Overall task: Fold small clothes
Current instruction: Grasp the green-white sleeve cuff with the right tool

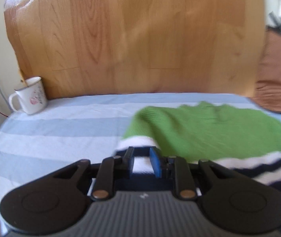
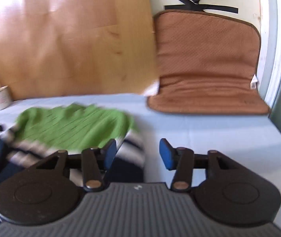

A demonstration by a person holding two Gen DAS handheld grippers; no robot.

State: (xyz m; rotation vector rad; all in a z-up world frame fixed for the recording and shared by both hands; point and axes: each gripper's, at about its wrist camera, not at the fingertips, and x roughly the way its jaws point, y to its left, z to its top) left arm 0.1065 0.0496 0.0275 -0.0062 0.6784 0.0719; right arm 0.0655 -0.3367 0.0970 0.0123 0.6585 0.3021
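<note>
Surface: a bed covered by a pale blue-and-white striped sheet.
Lying on it: a green knitted sweater with navy-and-white striped hem; a white enamel mug; a brown quilted cushion.

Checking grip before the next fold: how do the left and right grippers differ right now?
The left gripper has its fingers close together, pinching the white cuff of the green sweater; the right gripper has its fingers spread wide and holds nothing. The left sits over the garment; the right sits beside it, over the striped sheet. Both have blue pads.
</note>
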